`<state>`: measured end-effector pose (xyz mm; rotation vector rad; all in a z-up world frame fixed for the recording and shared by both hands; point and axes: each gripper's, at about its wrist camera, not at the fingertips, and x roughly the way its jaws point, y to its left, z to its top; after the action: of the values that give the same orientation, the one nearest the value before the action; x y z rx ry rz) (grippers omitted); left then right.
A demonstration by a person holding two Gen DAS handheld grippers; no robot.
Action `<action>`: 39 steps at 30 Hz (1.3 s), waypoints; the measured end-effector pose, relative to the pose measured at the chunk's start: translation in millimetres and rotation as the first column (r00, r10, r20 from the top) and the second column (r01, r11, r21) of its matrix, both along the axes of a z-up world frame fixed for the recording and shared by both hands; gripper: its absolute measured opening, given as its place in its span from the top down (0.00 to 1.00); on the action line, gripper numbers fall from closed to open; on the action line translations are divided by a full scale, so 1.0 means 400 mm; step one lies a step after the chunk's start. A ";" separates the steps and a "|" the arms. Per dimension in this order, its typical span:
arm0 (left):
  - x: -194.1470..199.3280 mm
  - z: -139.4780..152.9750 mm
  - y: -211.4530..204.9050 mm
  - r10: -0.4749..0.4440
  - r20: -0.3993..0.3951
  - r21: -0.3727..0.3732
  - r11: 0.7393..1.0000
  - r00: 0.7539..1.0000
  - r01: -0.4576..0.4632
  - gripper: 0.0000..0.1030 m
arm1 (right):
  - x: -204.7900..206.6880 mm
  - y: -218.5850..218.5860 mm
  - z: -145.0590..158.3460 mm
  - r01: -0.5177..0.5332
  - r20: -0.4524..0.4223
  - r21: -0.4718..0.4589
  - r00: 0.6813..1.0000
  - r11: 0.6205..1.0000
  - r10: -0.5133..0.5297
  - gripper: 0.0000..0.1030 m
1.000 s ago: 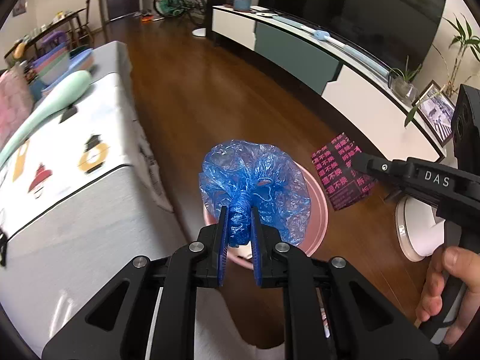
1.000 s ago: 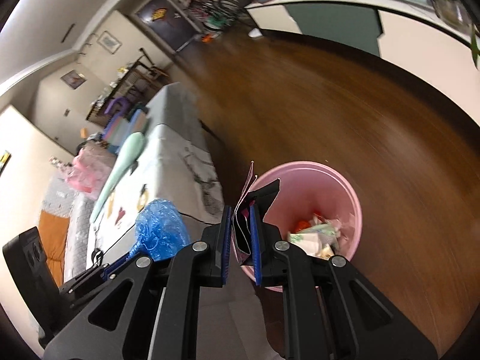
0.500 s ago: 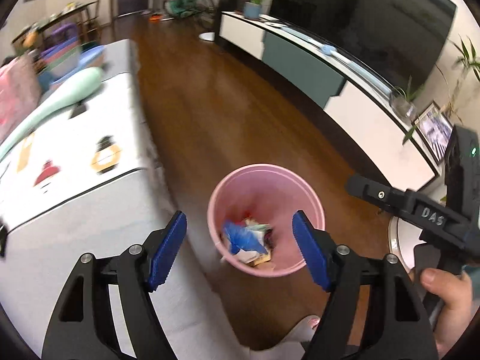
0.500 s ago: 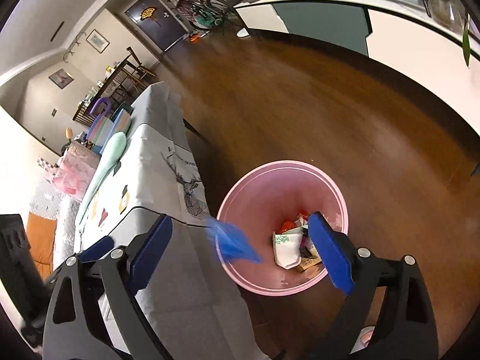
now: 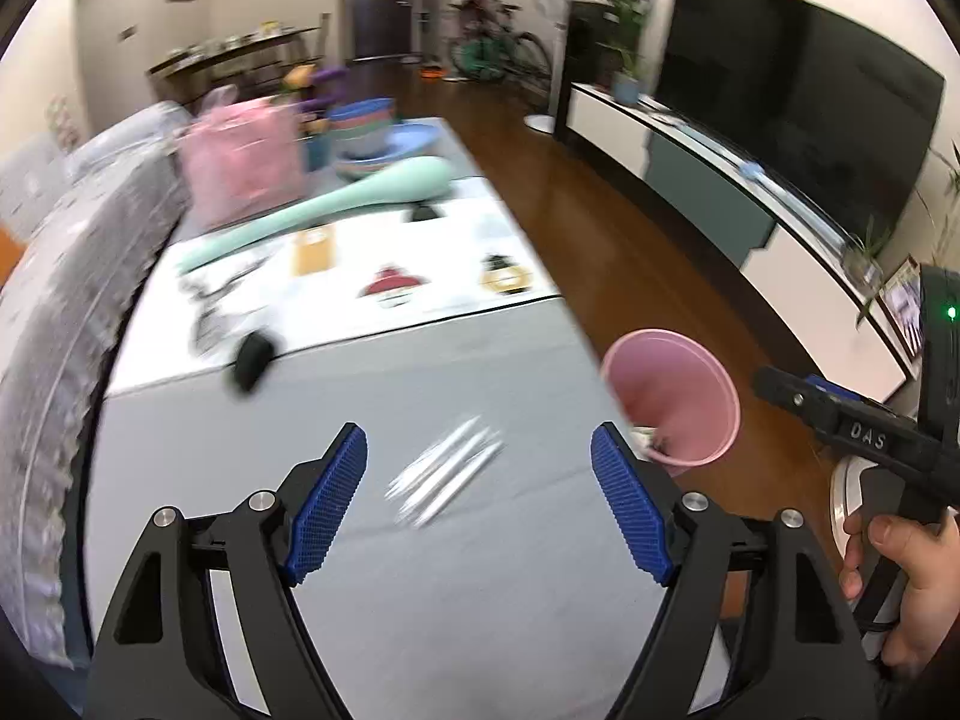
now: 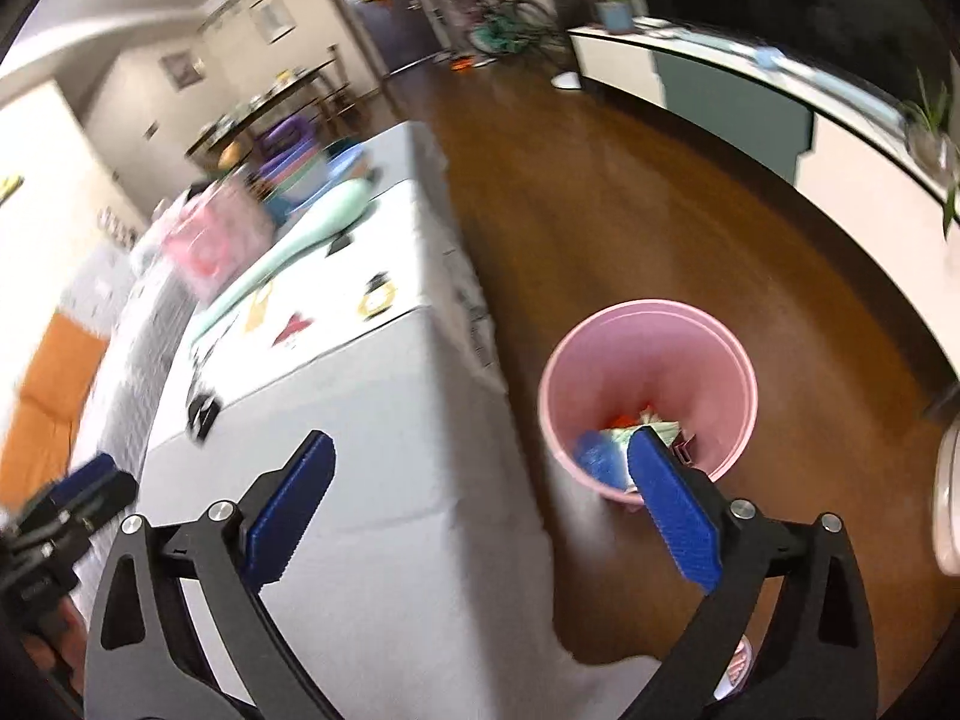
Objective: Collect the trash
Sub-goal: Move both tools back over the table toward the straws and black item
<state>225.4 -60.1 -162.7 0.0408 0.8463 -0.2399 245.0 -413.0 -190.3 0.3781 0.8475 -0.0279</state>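
The pink trash bin (image 5: 672, 384) stands on the wooden floor beside the grey-clothed table (image 5: 420, 570). In the right wrist view the bin (image 6: 648, 348) holds a crumpled blue plastic bag (image 6: 597, 456) and mixed wrappers (image 6: 651, 420). My left gripper (image 5: 478, 432) hovers over the table, left of the bin, jaws wide and still opening, nothing between them. A blurred bunch of white strips (image 5: 447, 471) lies on the cloth beyond it. My right gripper (image 6: 483, 438) hangs above the table's edge with the bin at its right finger, jaws also opening and empty.
A small black object (image 5: 252, 357) lies on the table's white printed part. Farther back are a long mint-green object (image 5: 360, 198), a pink bag (image 5: 240, 162) and stacked bowls (image 5: 372, 132). A low TV cabinet (image 5: 720, 180) lines the right wall. A hand (image 5: 900, 564) holds the right tool.
Both grippers opened over the bin. The blue bag and the dark patterned packet dropped in. Both hands then rose and swung left, toward the table.
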 end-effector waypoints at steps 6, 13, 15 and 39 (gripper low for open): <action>-0.135 0.021 0.218 0.098 0.046 -0.028 0.995 0.994 -0.097 0.24 | -0.088 0.193 0.050 -0.117 0.044 -0.018 0.992 0.993 0.117 0.05; -0.194 -0.002 0.396 0.191 0.070 -0.067 0.980 0.979 -0.187 0.24 | -0.194 0.357 0.114 -0.203 0.127 -0.055 0.970 0.978 0.208 0.05; -0.198 -0.018 0.431 0.222 0.082 -0.073 0.974 0.972 -0.216 0.24 | -0.219 0.394 0.126 -0.224 0.154 -0.062 0.961 0.973 0.231 0.05; -0.049 -0.202 0.457 0.190 0.111 -0.037 0.982 0.976 -0.187 0.24 | -0.037 0.450 -0.089 -0.302 0.054 -0.073 0.951 0.951 0.306 0.05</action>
<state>205.8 122.7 -243.7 -0.0504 0.7275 -0.0697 230.4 -233.0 -225.8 0.1842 0.8314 0.2421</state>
